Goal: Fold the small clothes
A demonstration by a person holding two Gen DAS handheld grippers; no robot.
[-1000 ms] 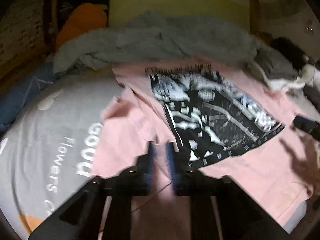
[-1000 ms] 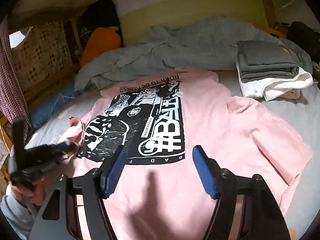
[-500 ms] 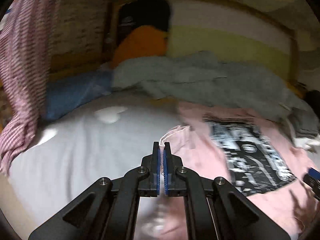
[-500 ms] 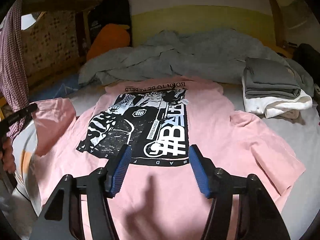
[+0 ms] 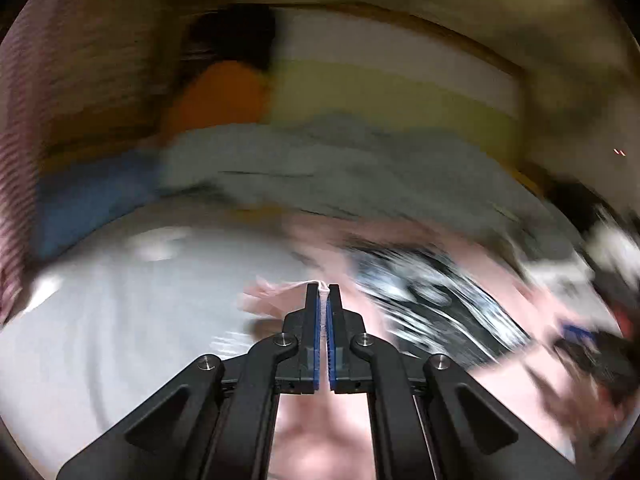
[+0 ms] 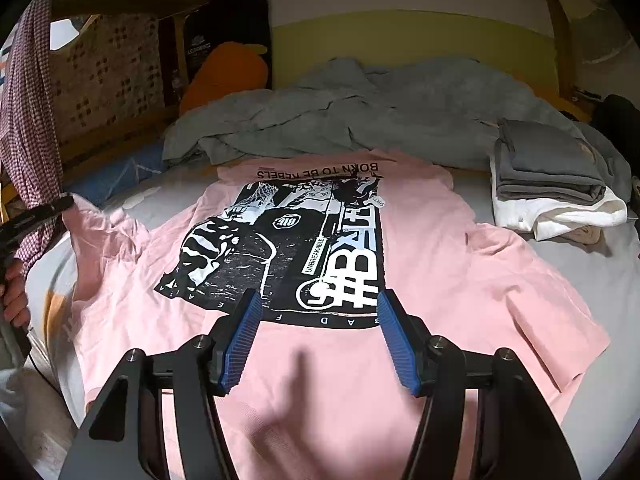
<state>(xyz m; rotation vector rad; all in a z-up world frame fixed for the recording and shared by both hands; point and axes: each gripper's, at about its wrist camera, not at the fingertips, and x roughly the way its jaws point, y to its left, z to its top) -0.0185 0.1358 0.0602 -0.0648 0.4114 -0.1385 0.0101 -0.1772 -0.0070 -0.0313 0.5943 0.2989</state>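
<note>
Pink T-shirt flat below spread, empty right gripper, sleeve pinched in closed left gripper

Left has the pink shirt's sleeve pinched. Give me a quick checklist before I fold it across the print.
1. Left gripper shut on sleeve: ok.
2. Sleeve lifted off the bed: ok.
3. Right gripper empty, fingers apart over the shirt: ok.
4. Shirt body flat, print up: ok.
5. Folded stack apart from the shirt: ok.
6. Grip depth on sleeve: cannot tell, view blurred.
</note>
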